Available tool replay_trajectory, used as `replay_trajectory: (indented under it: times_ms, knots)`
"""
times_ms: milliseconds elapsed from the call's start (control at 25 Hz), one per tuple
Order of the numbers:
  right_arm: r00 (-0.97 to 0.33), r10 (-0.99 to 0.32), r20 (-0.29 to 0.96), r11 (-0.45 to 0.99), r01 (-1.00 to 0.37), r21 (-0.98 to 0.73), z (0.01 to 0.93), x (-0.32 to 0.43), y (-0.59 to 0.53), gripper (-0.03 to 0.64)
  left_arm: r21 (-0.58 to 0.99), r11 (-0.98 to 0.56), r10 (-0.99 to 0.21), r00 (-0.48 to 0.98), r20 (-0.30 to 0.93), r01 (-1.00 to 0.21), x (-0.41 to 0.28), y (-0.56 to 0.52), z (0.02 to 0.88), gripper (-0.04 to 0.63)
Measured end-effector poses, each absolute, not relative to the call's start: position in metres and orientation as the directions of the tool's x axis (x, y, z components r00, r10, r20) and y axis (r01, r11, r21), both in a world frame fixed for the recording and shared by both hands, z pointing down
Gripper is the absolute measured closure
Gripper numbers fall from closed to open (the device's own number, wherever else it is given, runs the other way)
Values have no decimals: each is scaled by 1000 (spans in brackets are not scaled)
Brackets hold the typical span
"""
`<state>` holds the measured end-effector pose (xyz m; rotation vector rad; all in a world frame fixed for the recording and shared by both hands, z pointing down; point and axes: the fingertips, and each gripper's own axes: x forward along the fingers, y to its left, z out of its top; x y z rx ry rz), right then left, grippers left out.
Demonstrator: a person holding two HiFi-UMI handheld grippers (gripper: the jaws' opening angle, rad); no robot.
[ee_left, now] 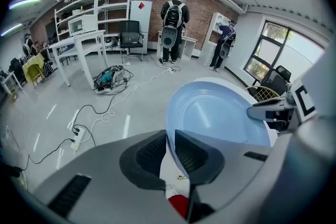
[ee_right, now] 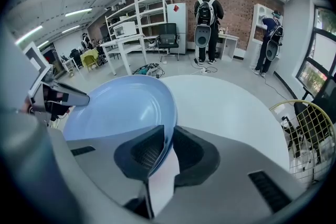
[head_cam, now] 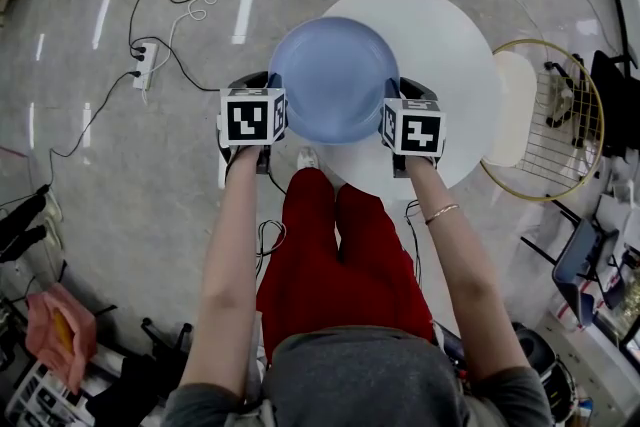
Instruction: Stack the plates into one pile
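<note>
Round white counter on glossy grey floor. Pale blue plate over near left edge, overhanging; resting or lifted, unclear. White power strip and cables on floor.

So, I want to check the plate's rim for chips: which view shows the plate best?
The head view: the whole plate shows from above, nearly all its rim clear. Both gripper views show it slanted, the near rim hidden.
</note>
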<state>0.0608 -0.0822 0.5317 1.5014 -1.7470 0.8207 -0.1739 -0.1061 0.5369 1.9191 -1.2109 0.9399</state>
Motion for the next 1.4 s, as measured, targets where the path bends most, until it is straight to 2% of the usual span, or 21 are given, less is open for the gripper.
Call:
replay_trajectory:
  times_ms: [720, 1000, 1400]
  knots:
    - [-84, -663, 744, 129, -992, 3, 515, 63, -99, 546, 147, -316, -512, 299, 805, -937, -180, -114, 534, 523]
    - [-95, -679, 728, 141, -990, 3, 510, 59, -103, 546, 41, -345, -545, 236, 805, -938, -181, -117, 533, 512]
    - [-91, -694, 714, 133, -991, 2, 505, 62, -106, 546, 57, -313, -631, 252, 734, -948, -186, -132, 513, 512]
